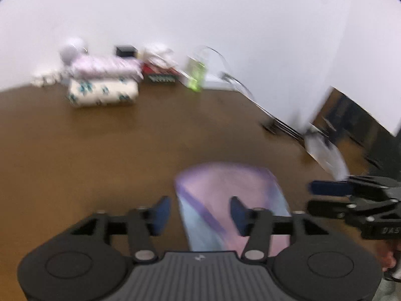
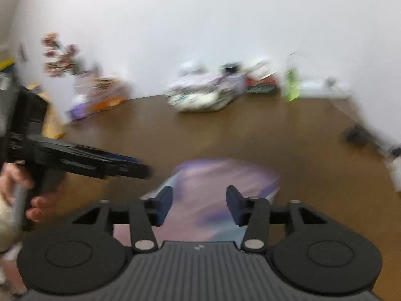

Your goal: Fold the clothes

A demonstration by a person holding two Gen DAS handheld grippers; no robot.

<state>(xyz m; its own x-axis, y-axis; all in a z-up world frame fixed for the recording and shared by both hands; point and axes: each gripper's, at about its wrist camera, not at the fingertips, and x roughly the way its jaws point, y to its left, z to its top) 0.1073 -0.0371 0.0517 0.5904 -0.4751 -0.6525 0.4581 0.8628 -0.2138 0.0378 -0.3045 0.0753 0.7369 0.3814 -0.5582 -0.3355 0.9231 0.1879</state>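
Left tongs (image 1: 200,213): standing wide, gripping nothing, hanging over the near end of the cloth (image 1: 225,195). Fingers (image 1: 160,213) straddling its left half, apparently clear of the fabric; blur preventing a firm reading of contact.

Cloth: lying on the brown table (image 1: 100,150) as a compact pink-and-pale-blue panel with a purple band, directly beneath and ahead of both tongs. Looking already doubled over, though blur hiding its edges and layers.

Right tongs (image 2: 199,203): likewise standing wide, gripping nothing, hovering over the cloth's near right part, just beside the left tongs.

Beyond the tongs, well apart from them: stacked printed fabrics (image 1: 102,82) resting at the wall.

Step in hand, by judgement: fitting either a pause between folds or a finished fold just let go. Not settling which from this scene. Any further fold calling for both tongs closing on matching corners, lifting evenly, avoiding dragging the layers askew.
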